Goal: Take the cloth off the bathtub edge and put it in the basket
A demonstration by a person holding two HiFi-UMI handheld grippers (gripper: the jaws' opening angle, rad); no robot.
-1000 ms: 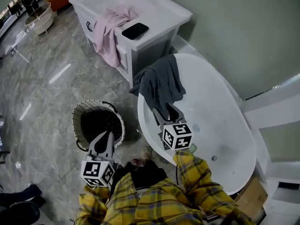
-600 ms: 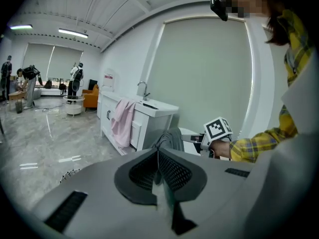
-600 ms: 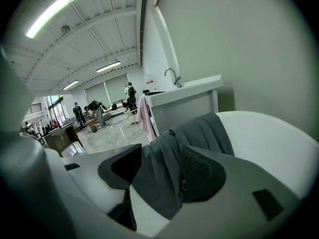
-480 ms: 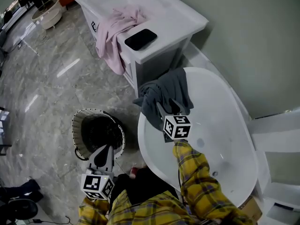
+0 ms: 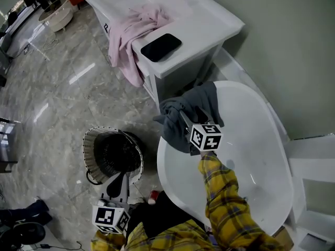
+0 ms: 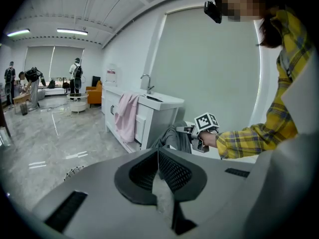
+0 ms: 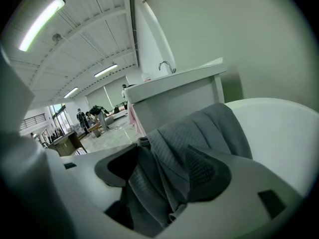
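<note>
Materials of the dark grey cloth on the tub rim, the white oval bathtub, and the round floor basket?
Dark grey cloth: soft knit or waffle-weave fabric, matt; ribbed texture, limp folds.
White oval bathtub: glossy acrylic or enamel, can't tell which; smooth, light glints.
Round basket: pale woven rim, likely wicker or rope, dark lining.

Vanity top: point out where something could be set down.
Bare: the stretch of vanity top between the phone and the wall, out to the corner. Crowded: the front edge on the phone's other side, where the pink towel hangs over it.
</note>
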